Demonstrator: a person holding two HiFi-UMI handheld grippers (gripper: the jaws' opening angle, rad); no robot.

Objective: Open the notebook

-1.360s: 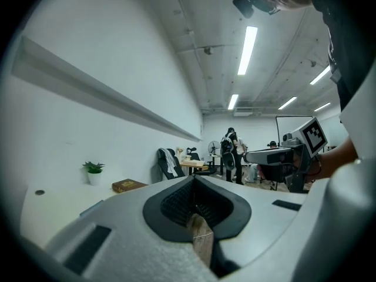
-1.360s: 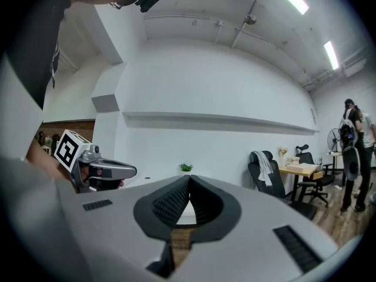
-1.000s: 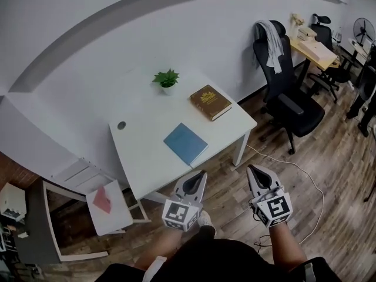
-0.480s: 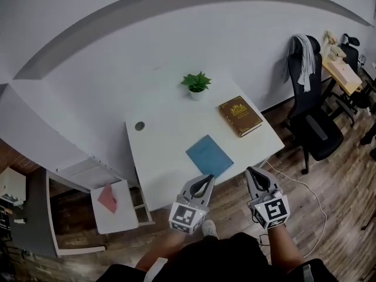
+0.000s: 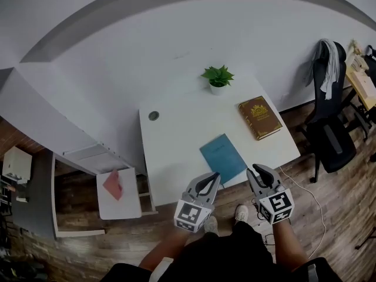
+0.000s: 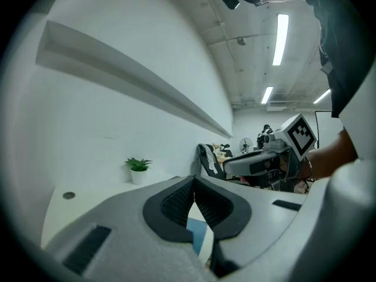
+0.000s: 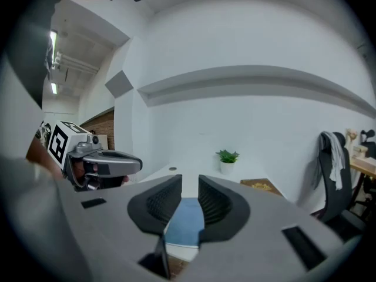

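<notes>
Left gripper point(image 5: 215, 177): jaws pressing together, empty.
Right gripper point(image 5: 252, 172): jaws opening, empty.
Blue notebook point(image 5: 223, 156): lying closed on desk point(image 5: 176, 143).

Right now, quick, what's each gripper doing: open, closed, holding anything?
Left gripper: closed, fingers together, holding nothing.
Right gripper: fingers opening, slightly apart, nothing between them.

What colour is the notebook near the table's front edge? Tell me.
Plain blue; the head view shows the notebook best.
</notes>
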